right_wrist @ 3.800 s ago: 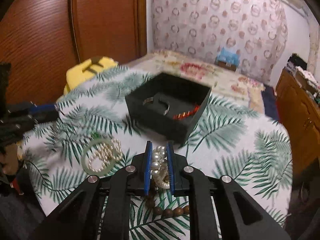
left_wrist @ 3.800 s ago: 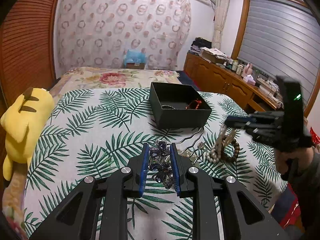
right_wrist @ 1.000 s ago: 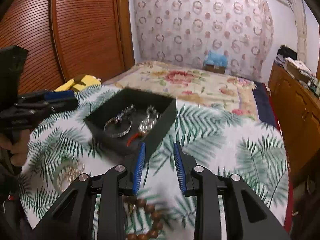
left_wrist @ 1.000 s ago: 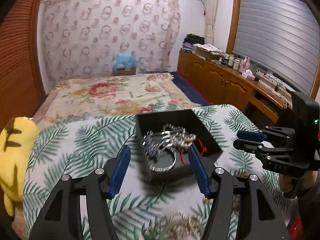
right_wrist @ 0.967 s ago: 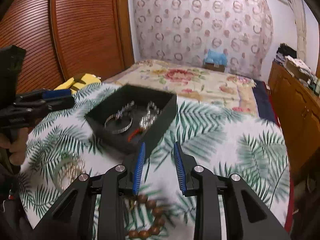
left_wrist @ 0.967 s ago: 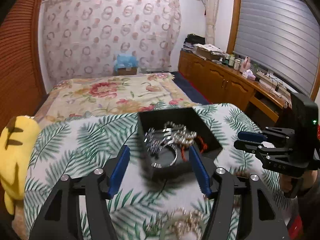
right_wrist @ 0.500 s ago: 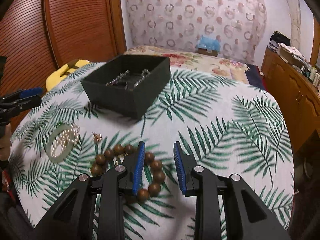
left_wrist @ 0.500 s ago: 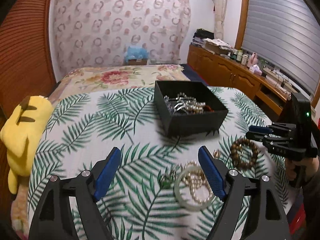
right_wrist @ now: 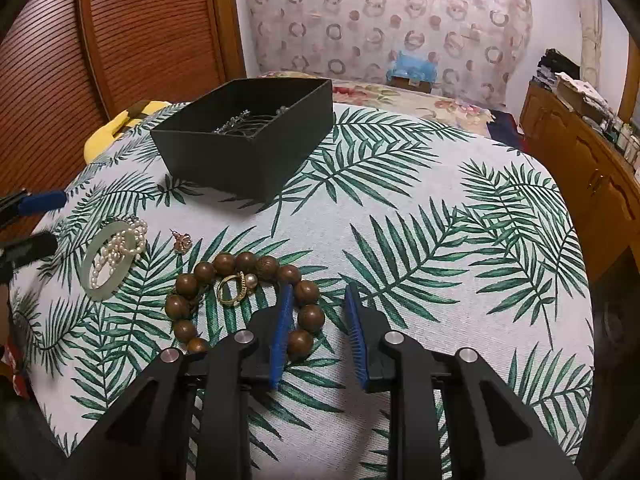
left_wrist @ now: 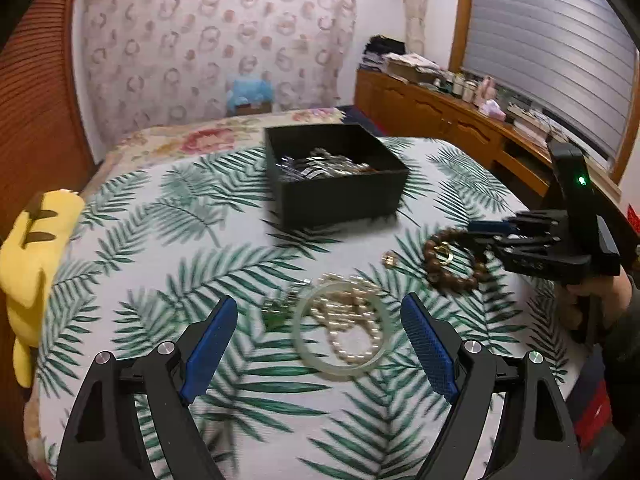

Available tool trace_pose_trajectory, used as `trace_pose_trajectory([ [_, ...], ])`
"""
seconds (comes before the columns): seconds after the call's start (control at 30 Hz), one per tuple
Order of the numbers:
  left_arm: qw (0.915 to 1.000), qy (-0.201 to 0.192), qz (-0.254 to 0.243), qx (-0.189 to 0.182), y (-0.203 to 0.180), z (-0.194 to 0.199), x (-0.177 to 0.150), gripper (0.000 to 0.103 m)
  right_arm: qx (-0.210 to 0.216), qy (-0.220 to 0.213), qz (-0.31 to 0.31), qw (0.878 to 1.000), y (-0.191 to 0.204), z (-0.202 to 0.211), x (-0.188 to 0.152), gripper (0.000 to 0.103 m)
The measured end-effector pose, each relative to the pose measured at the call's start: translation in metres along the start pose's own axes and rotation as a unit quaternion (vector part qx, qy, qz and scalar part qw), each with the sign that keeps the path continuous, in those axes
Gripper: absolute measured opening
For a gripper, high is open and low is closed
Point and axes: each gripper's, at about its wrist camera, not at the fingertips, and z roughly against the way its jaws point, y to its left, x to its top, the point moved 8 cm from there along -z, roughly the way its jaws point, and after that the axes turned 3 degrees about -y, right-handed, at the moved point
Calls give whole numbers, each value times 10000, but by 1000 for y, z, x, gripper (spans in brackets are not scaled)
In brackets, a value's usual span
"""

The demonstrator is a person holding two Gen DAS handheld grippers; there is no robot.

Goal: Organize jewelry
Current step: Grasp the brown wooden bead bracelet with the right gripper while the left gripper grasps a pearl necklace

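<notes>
A black open box (left_wrist: 340,178) (right_wrist: 248,142) with silver jewelry inside stands at the far middle of the table. A pale green bangle (left_wrist: 340,330) (right_wrist: 105,258) with a pearl bracelet (left_wrist: 352,332) lying in it sits just ahead of my left gripper (left_wrist: 320,344), which is wide open and empty. A brown wooden bead bracelet (right_wrist: 244,300) (left_wrist: 454,260) lies with a gold ring (right_wrist: 231,288) inside it. My right gripper (right_wrist: 318,328) is open and empty, its left finger over the bead bracelet's near right side. A small gold earring (right_wrist: 182,242) lies between bangle and beads.
The table wears a palm-leaf cloth (right_wrist: 420,240). A yellow plush toy (left_wrist: 32,248) sits at its left edge. A small green piece (left_wrist: 276,312) lies left of the bangle. A bed is behind, wooden cabinets (left_wrist: 440,120) at the right.
Both grippers dropped jewelry into the box, opened and pulled back. The left gripper now hovers low over the bangle; the right has come down beside the bead bracelet.
</notes>
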Motion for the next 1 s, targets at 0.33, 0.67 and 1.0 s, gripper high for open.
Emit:
trace_pose_trajectory([
  [0.33,9978,532,-84,-374,-25,-35,-8,29,-171,10,211,9996,5,-1,0,25],
  [0.67,9977,640,-124,-183,-20,-51,-8,19,-198,2,236,9995,5,-1,0,24],
  [1.0,9978,604,-254,-62,-18,-51,-8,4,-213,2,249,9995,5,-1,0,24],
])
